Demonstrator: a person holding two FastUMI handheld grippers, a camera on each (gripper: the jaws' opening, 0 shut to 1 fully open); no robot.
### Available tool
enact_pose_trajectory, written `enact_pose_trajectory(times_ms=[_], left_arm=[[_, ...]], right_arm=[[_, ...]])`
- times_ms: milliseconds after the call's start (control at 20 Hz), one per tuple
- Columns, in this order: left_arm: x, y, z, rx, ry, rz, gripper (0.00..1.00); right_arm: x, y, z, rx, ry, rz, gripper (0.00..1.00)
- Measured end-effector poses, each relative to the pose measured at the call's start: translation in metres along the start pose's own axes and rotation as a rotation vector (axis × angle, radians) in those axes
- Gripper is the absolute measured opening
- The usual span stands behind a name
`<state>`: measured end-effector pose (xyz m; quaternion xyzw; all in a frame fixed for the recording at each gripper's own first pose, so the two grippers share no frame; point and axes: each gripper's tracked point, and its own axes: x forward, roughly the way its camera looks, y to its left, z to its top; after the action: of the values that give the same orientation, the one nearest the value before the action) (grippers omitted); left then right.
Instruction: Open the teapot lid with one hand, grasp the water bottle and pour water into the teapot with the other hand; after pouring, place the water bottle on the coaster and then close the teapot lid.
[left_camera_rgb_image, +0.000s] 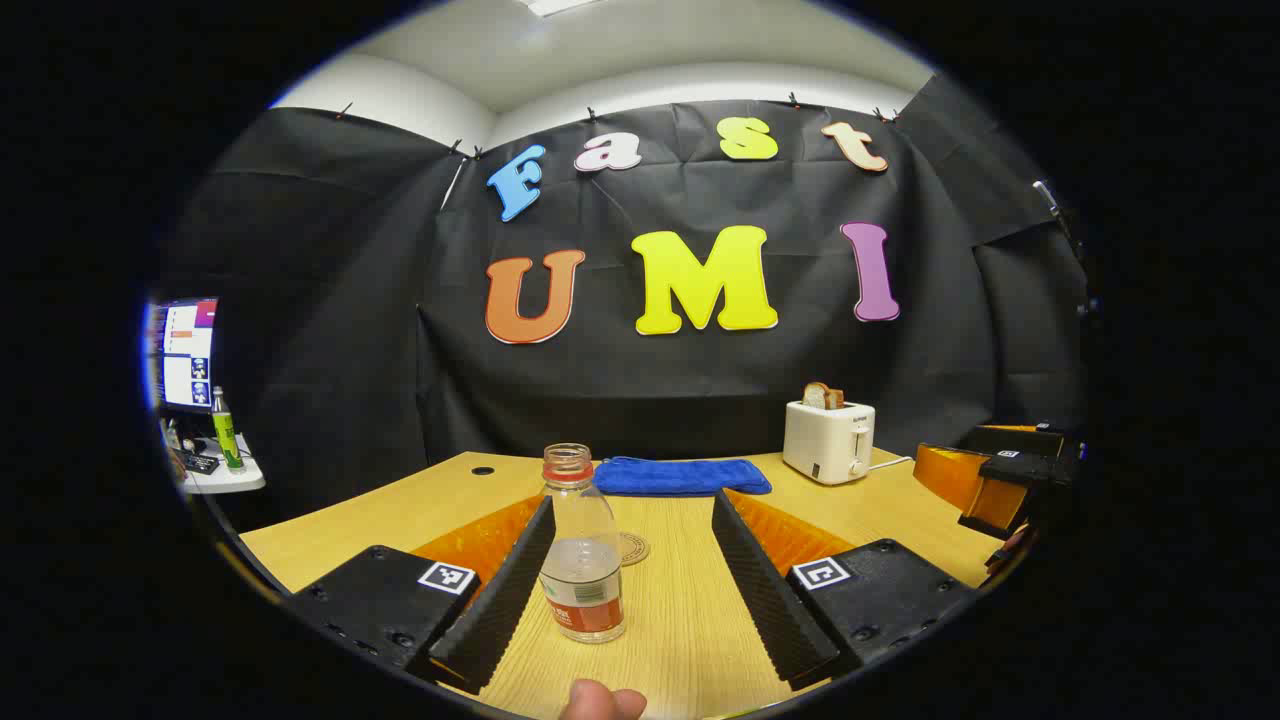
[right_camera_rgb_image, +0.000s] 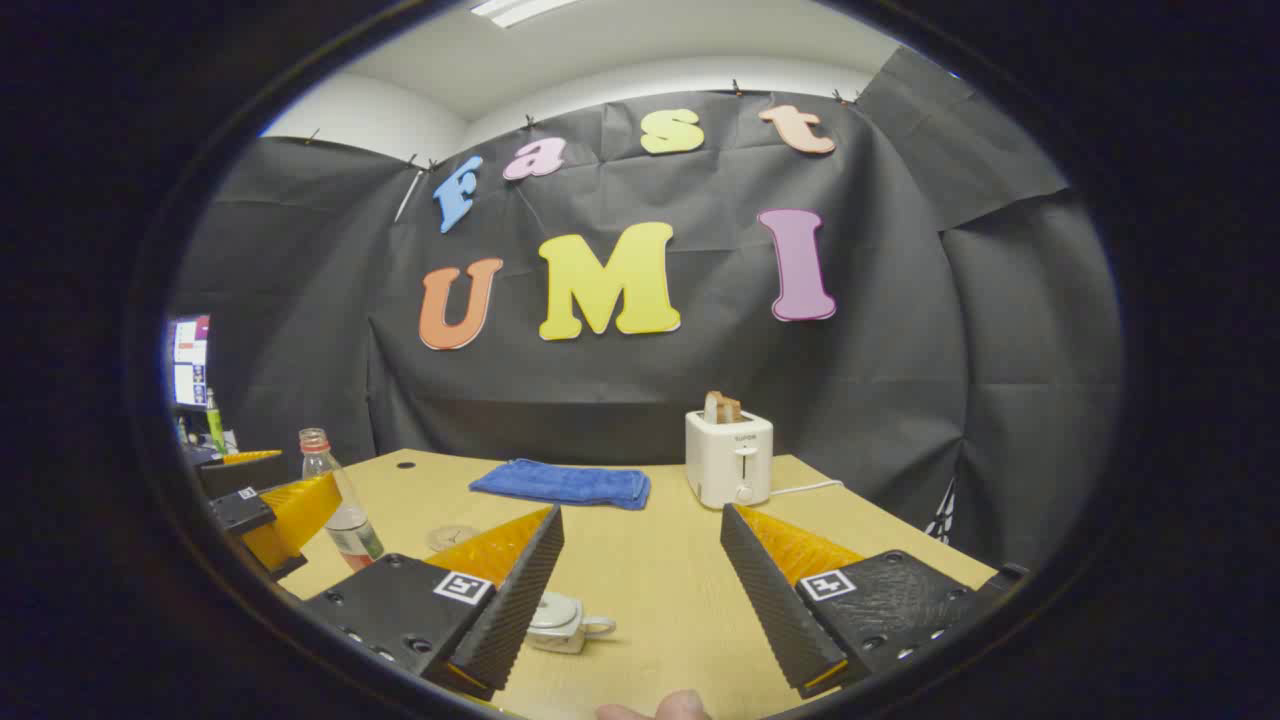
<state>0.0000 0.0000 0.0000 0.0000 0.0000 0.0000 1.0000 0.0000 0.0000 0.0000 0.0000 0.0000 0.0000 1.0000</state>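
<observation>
An uncapped clear water bottle (left_camera_rgb_image: 583, 560) with a red label stands upright on the wooden table (left_camera_rgb_image: 680, 620), holding a little water. It sits between the fingers of my left gripper (left_camera_rgb_image: 633, 503), close to the left finger; the jaws are wide apart and open. A round coaster (left_camera_rgb_image: 633, 548) lies just behind the bottle. In the right gripper view, a small white teapot (right_camera_rgb_image: 562, 620) with its lid on sits low on the table, partly hidden by the left finger of my open right gripper (right_camera_rgb_image: 641, 512). The bottle (right_camera_rgb_image: 340, 500) and the left gripper (right_camera_rgb_image: 270, 510) show at far left.
A folded blue cloth (left_camera_rgb_image: 682, 476) lies at the table's back. A white toaster (left_camera_rgb_image: 828, 440) with toast stands back right, its cord trailing right. The right gripper (left_camera_rgb_image: 1000, 480) shows at the right edge. A monitor (left_camera_rgb_image: 185, 350) and green bottle (left_camera_rgb_image: 226, 430) stand off the table, left.
</observation>
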Motion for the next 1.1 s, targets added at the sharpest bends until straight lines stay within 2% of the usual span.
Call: enact_pose_trajectory(times_ms=[200,250,350,400,550,600,950,1000,1100], left_arm=[[0.001,0.004,-0.001,0.0,0.009,0.005,0.99],[0.0,0.006,0.0,0.0,0.007,0.01,0.99],[0.001,0.006,0.001,-0.001,0.006,0.014,0.99],[0.001,0.006,0.0,0.0,0.008,0.013,0.99],[0.001,0.006,-0.002,0.001,0.013,0.009,0.99],[0.0,0.004,0.0,0.003,0.013,0.007,0.99],[-0.002,0.006,-0.002,0.005,0.017,0.011,0.99],[-0.001,0.006,-0.002,0.003,0.02,0.009,0.99],[-0.001,0.006,0.0,0.001,0.019,0.008,0.99]], right_arm=[[-0.001,0.003,0.001,-0.008,-0.012,0.002,0.95],[0.0,0.004,0.002,-0.007,-0.012,0.004,0.92],[0.001,0.005,0.002,-0.007,-0.013,0.007,0.95],[0.001,0.006,0.002,-0.009,-0.013,0.009,0.92],[0.0,0.005,0.0,-0.009,-0.008,0.014,0.92],[0.0,0.005,0.0,-0.01,-0.007,0.013,0.95],[0.002,0.011,-0.007,-0.015,0.011,0.029,0.95],[0.003,0.013,-0.008,-0.016,0.015,0.033,0.92],[0.004,0.017,-0.013,-0.018,0.027,0.042,0.92]])
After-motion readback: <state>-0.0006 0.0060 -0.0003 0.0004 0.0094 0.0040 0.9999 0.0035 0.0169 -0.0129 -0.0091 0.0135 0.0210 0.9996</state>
